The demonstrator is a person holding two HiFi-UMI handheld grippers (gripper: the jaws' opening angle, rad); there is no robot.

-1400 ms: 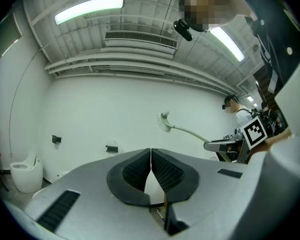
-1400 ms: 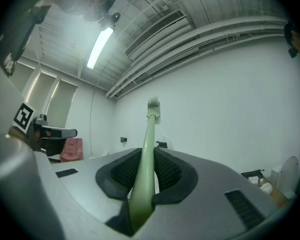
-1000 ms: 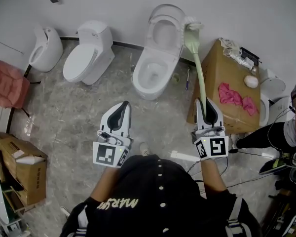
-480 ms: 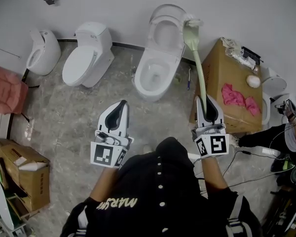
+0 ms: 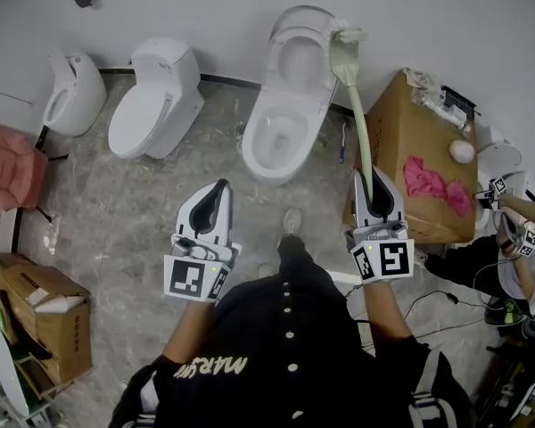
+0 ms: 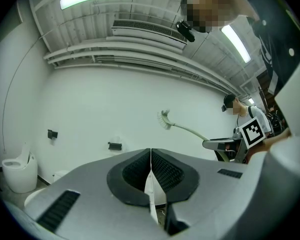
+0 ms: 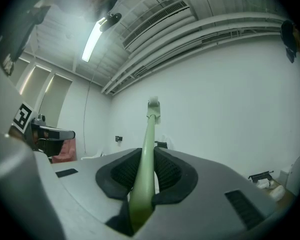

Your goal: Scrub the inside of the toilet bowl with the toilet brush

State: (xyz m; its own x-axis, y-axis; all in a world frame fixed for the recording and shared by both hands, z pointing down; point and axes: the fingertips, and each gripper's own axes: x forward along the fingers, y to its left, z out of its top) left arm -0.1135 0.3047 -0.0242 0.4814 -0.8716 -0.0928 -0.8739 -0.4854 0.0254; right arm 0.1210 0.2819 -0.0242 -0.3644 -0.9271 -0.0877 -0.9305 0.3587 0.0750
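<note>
Head view had the toilet brush (image 5: 355, 105) up in the air, its bristle head over by the raised seat of the open toilet bowl (image 5: 279, 136) and not down in the water at all. So was any scrubbing going on, or what? — A

Nah, I'd call it the carry-in step. Right gripper view showed the right gripper (image 7: 149, 156) with its fingers (image 7: 172, 173) clamped on the green handle, which ran straight out toward the wall. The grip looked low on the handle, far from the bristles. — B

And the left gripper (image 5: 219, 187)? — A

Its fingers (image 6: 130, 171) were pressed together with nothing between them, hanging out to the side over the floor. It wasn't doing a job. — B

Next move then? — A

My guess: tip the brush head down and bring it back toward the person, so it drops inside the rim, then work it around the inner wall. The handle is long and held at 1 end, so the head could swing wide and clip the seat. The 2 other toilets (image 5: 152, 96) to the left were out of play. — B
</note>
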